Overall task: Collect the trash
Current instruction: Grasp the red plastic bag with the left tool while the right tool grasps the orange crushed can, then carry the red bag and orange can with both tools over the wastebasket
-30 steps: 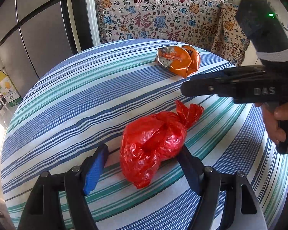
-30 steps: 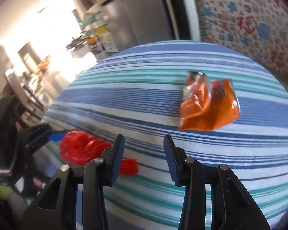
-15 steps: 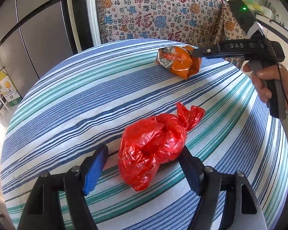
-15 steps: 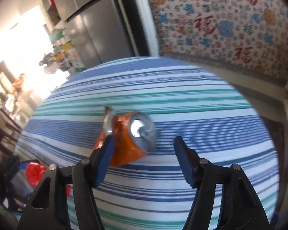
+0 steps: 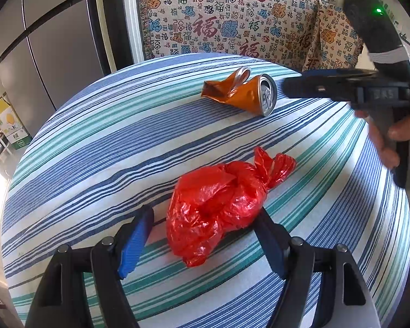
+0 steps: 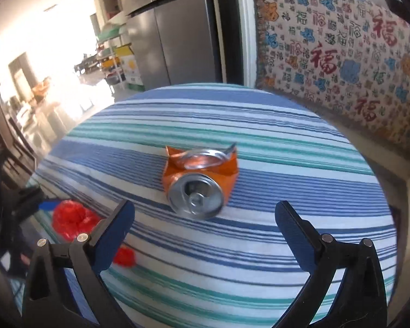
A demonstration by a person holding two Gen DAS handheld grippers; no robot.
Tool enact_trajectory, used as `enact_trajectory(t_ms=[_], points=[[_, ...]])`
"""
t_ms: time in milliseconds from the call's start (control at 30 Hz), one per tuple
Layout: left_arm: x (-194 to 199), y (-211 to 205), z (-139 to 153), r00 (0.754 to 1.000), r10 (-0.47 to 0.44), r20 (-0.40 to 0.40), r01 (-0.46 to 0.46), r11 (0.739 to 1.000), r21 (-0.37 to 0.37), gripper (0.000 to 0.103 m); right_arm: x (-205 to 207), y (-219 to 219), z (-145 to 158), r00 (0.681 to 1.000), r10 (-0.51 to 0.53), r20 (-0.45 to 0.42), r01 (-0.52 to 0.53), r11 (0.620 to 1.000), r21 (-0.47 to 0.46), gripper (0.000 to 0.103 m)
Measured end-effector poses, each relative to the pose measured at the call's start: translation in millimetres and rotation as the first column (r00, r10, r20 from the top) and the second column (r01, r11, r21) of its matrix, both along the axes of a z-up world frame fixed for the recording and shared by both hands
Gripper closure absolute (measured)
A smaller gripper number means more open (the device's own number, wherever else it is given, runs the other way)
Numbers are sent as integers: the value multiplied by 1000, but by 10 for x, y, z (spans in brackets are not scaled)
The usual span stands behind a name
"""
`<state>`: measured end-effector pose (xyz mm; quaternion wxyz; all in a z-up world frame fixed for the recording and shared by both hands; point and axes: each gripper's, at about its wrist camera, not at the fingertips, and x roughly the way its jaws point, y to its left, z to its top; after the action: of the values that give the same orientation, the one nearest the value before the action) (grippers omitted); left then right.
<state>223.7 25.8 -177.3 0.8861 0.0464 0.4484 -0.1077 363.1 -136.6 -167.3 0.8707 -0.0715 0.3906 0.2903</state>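
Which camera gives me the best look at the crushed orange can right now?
The right wrist view: the crushed orange can lies centred ahead of the open right gripper, its silver top facing the camera. The left wrist view shows the can farther off, side-on, beyond the red plastic bag.

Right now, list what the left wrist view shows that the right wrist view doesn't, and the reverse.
Left wrist only: the person's hand on the right gripper's handle, and the left gripper straddling the red bag, one finger against it. Right wrist only: the right gripper open, its jaws just widened, nothing between them; a bright room behind. Both: crushed orange can, red bag, striped tablecloth, patterned fabric, fridge.
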Motion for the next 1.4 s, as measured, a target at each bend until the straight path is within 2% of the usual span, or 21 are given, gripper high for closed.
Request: enact_trajectory(t_ms=[100,133,167,233,333,467,600,667,800,900,933,967,1267,1400], points=[[4,18,-3,1000,-7,2,7,1000,-18,27,35,222,-72,999,-17,28,19,999,-40,1],[2,14,-4,1000,-13,2,13,1000,-19,27,101,269,-110,999,-21,29,23,998,-52,8],[2,4,-6,1000,-20,3,20,1000,-16,27,157,310,-151,1000,-19,11,19,998,-60,37],[-2,-9,-14,999,-37,3,37,999,-7,27,236,235,-208,998,-57,-25,55,996,-74,38],[-24,-23,-14,998,-55,-6,55,998,-2,27,96,-13,-131,994,-108,-32,107,993,-41,38],[-72,4,30,995,-95,-18,94,995,-25,27,-464,-472,-10,986,-165,-22,164,985,-54,38],[-113,2,103,987,-164,3,164,986,-12,27,-1005,-689,5,978,-210,16,211,974,-86,38],[-110,-31,112,984,-177,26,177,984,18,27,-1040,-723,-13,974,-226,22,227,971,-82,38],[-3,-80,108,976,-215,34,216,976,-22,27,-1112,-721,-69,971,-240,12,240,966,-93,38],[13,-158,77,965,-259,33,259,966,11,28,-1145,-714,-95,972,-236,0,234,967,-100,39],[1,-168,68,965,-262,32,262,965,14,45,-1160,-717,-99,972,-235,-3,234,967,-102,39],[0,-175,60,963,-267,24,267,964,0,57,-1183,-727,-99,971,-237,-5,236,967,-97,39],[-130,-304,160,981,-194,6,193,974,-117,63,-1344,-916,19,957,-287,-35,287,958,-12,39],[-215,-455,243,984,-176,17,177,976,-128,63,-1391,-1052,81,948,-318,-31,318,948,-1,39]])
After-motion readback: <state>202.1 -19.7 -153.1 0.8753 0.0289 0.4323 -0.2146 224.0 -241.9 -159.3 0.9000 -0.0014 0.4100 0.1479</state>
